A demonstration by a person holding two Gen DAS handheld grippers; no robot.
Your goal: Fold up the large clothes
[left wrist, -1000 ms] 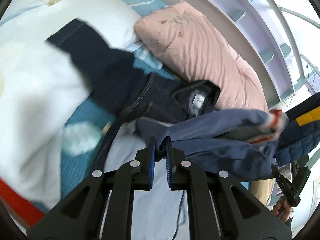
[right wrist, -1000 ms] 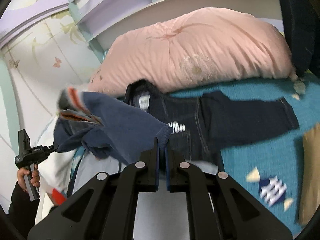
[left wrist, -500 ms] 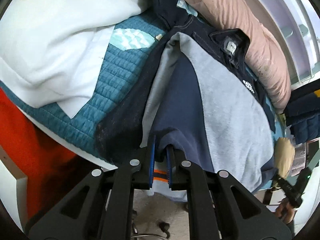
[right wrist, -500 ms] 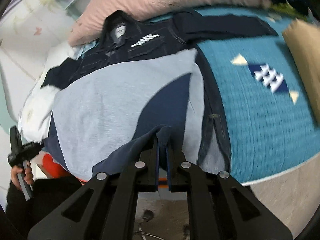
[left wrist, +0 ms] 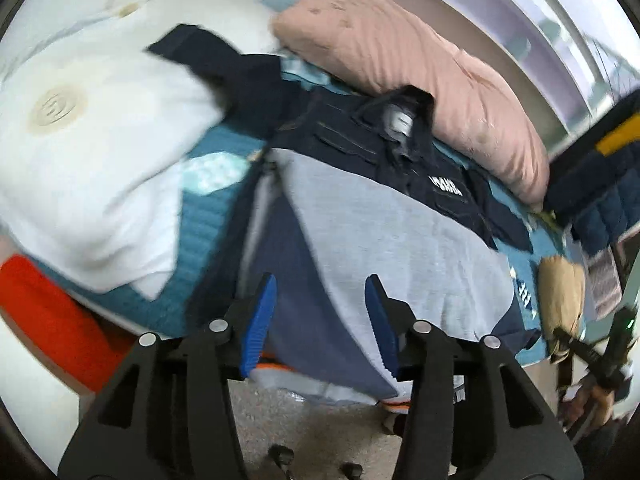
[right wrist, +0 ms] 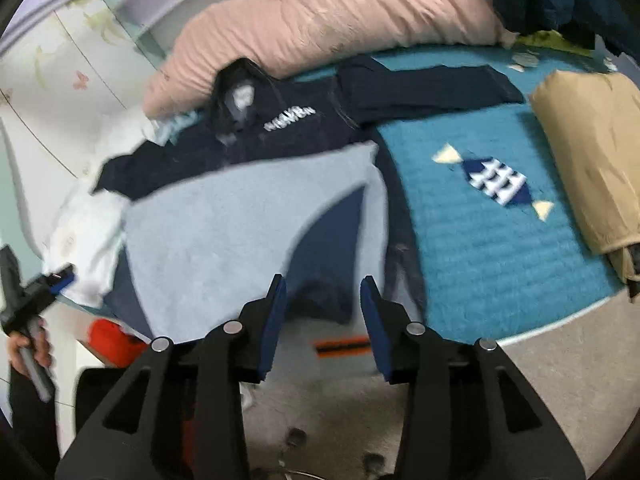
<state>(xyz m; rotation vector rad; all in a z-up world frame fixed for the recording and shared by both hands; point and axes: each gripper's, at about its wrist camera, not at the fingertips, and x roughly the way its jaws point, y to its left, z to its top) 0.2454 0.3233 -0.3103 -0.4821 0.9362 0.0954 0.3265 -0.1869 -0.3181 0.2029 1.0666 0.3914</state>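
Observation:
A grey and navy sweatshirt point(left wrist: 384, 232) lies spread flat on the bed, its orange-striped hem point(right wrist: 342, 347) hanging over the near edge. It covers the lower part of a dark denim jacket point(left wrist: 384, 148) with white lettering point(right wrist: 290, 118). My left gripper point(left wrist: 320, 320) is open and empty just above the sweatshirt's near left part. My right gripper point(right wrist: 322, 316) is open and empty over the navy panel point(right wrist: 332, 236) near the hem. The right gripper also shows at the far right of the left wrist view point(left wrist: 600, 364).
A pink duvet point(right wrist: 320, 24) lies along the back of the bed. A white pillow point(left wrist: 92, 148) is at the left, a tan folded garment point(right wrist: 592, 152) at the right on the teal quilt point(right wrist: 480, 232). A red item point(left wrist: 52, 320) sits below the bed edge.
Both grippers let go of the sweatshirt's hem and opened. They drew back slightly from the bed edge. The sweatshirt now lies spread over the jacket.

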